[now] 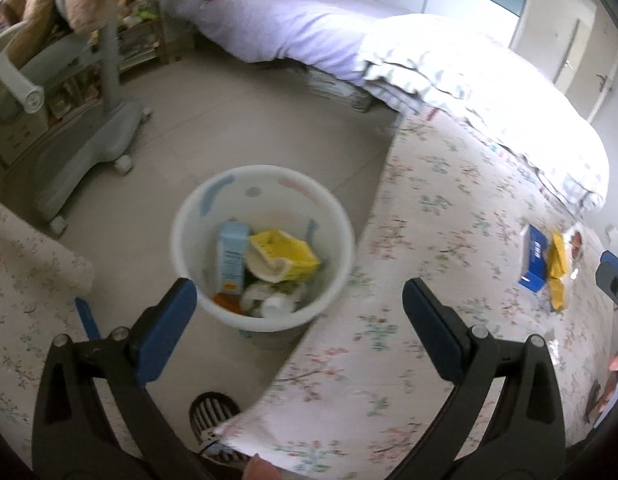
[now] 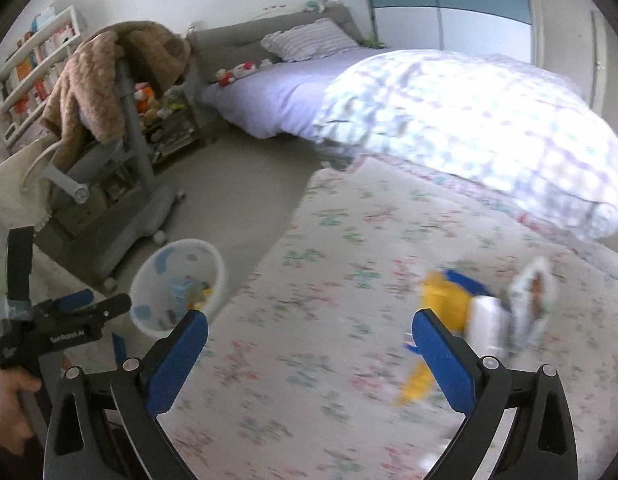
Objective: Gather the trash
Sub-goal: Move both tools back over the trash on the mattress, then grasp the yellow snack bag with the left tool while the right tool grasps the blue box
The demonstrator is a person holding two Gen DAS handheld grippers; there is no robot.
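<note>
Left gripper (image 1: pixel 299 322): jaws spread wide and empty, above the bed's (image 1: pixel 409 240) near edge, aimed down at the bin (image 1: pixel 197 216).
Right gripper (image 2: pixel 309 356): jaws apart, nothing between them, over the floral cover.
Trash (image 2: pixel 485 312): blue, yellow and white wrappers (blurred) on the bed, just beyond the right finger.
Bin: on the floor (image 1: pixel 237 120), touching the bed's edge, already holding cartons.
Room: bare floor from bin to chair (image 1: pixel 85 148).

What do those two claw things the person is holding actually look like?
Each gripper, left and right, is a black plastic fork with silver bolts and two flat blue finger pads. Seen from the right wrist camera, the left one has white lettering, grey tape and a bare hand on its handle.
</note>
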